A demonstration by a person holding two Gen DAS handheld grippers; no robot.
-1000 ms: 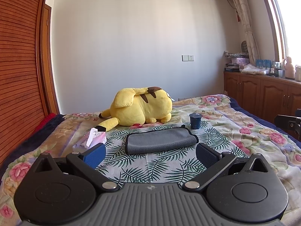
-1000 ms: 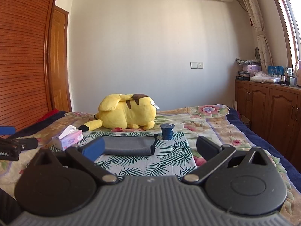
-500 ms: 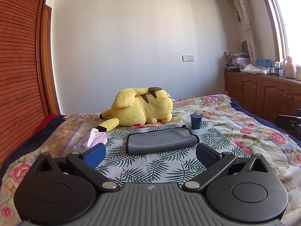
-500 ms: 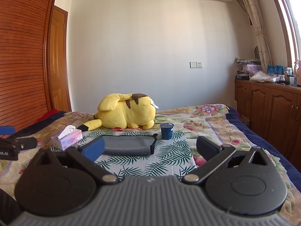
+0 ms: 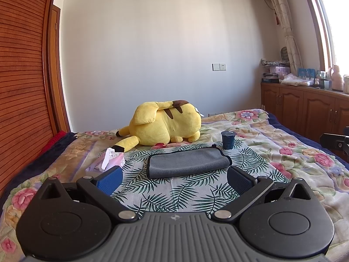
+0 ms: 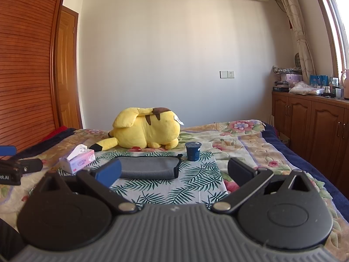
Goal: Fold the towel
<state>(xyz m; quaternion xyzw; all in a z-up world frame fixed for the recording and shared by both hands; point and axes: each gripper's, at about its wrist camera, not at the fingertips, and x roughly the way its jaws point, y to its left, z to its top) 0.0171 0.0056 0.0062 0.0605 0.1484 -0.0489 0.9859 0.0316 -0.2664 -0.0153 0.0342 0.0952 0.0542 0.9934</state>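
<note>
The grey towel (image 5: 187, 162) is seen lying on the leaf-print cloth (image 5: 174, 192), already doubled into a flat oblong; the folding is judged done or nearly so, with at most one further fold left; both the left gripper (image 5: 173, 180) and right gripper (image 6: 174, 171) are held back from it, jaws spread and empty; a blue cup (image 5: 228, 139) stands just beside its far corner.

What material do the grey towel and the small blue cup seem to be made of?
Towel: probably microfibre or terry cloth; matte, soft nap, dark stitched edging, rounded fold. Blue cup: apparently plastic; smooth, faintly shiny wall, with what may be a foil lid, too small to confirm.
</note>
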